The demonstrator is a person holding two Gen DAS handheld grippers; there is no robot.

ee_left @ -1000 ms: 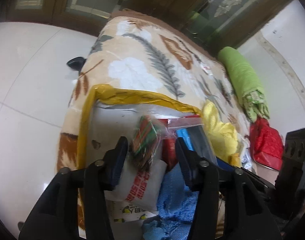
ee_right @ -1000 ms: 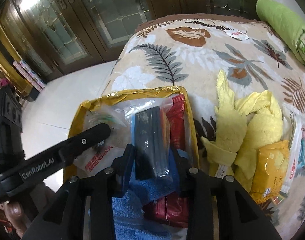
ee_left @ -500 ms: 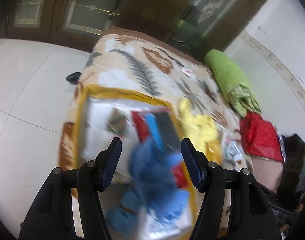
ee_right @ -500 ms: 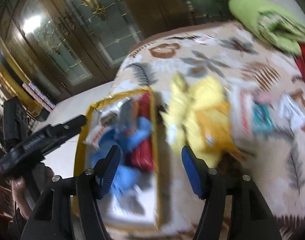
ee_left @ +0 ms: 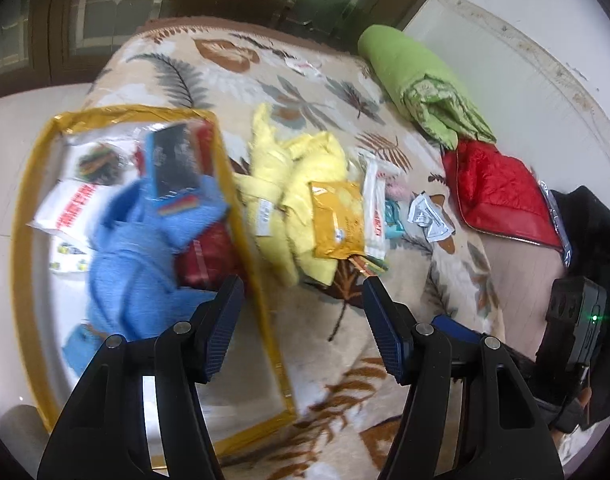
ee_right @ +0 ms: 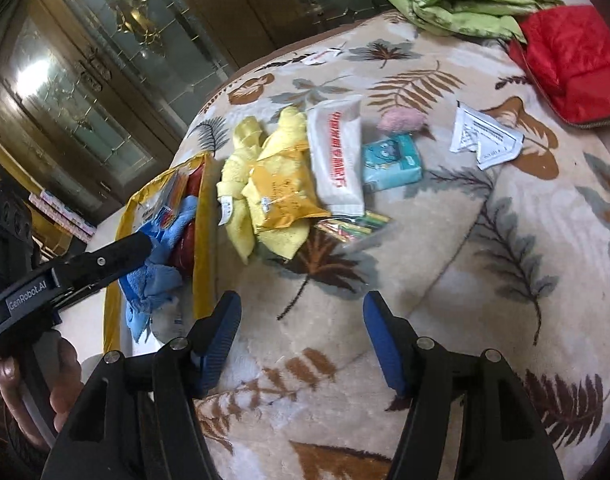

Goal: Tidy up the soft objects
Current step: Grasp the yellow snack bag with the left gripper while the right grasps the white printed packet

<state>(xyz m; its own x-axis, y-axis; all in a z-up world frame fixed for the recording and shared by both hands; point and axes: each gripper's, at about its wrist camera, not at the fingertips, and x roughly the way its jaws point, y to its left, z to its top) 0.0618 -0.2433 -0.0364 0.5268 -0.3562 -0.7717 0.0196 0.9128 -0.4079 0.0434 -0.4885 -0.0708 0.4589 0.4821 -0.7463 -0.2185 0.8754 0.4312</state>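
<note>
A clear bag with a yellow rim lies on the leaf-patterned blanket. Inside it are a blue towel, a dark flat packet, a white pouch with red print and something red. Beside the bag lie a yellow towel and an orange packet. My left gripper hangs open and empty over the bag's right rim. My right gripper is open and empty above bare blanket, short of the yellow pile.
Right of the pile lie a white pouch with red print, a teal tissue pack, a pink puff, a striped packet and a white sachet. A green rolled quilt and red cushion lie at the far edge.
Both grippers let go of the packets they held over the bag, opened wide and swung right. The dark packet and the small striped pouch now lie in the bag.
</note>
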